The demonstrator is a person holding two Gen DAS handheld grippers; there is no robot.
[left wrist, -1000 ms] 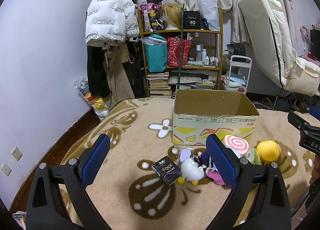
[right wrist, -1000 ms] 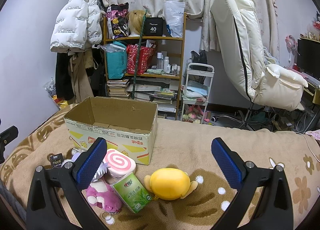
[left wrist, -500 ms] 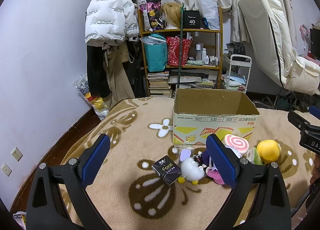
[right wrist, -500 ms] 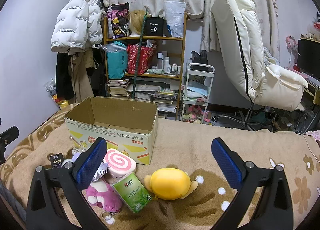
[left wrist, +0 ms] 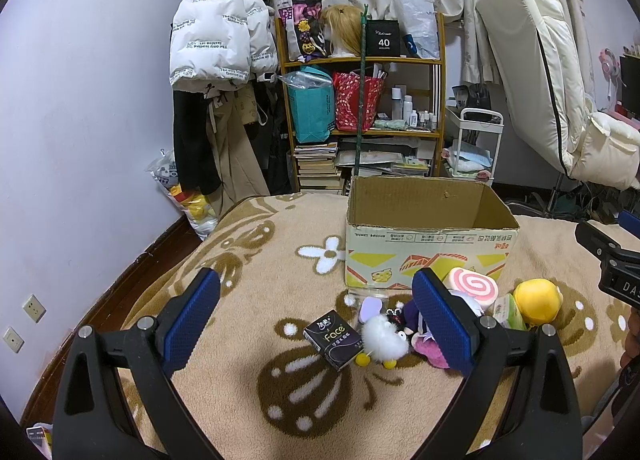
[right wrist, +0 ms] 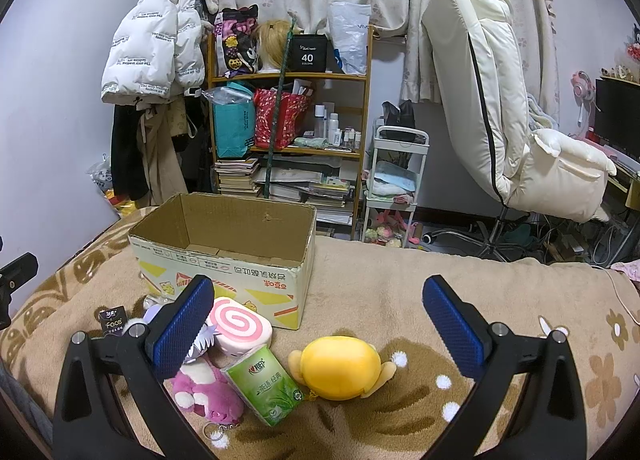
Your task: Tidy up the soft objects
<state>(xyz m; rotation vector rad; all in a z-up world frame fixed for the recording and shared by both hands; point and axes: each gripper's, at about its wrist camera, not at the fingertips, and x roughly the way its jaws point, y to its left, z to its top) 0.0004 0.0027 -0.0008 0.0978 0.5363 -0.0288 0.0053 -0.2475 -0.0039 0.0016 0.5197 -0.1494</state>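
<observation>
An open cardboard box [left wrist: 430, 248] [right wrist: 224, 264] stands on the brown patterned blanket [left wrist: 248, 260]. In front of it lie soft things: a pink swirl cushion [right wrist: 240, 326] [left wrist: 474, 287], a yellow plush [right wrist: 340, 368] [left wrist: 536, 300], a green tissue pack [right wrist: 266, 386], a pink plush [right wrist: 204, 396], a white fluffy toy [left wrist: 384, 342] and a black "Face" tissue pack [left wrist: 331, 338]. My left gripper [left wrist: 316, 316] is open and empty, above the black pack. My right gripper [right wrist: 318, 326] is open and empty, above the yellow plush.
A wooden shelf [left wrist: 360, 108] with bags, books and bottles stands behind the bed. A white jacket [left wrist: 216, 40] hangs on the left, a cream recliner chair [right wrist: 520, 132] is on the right, and a small white cart [right wrist: 396, 180] is beside the shelf.
</observation>
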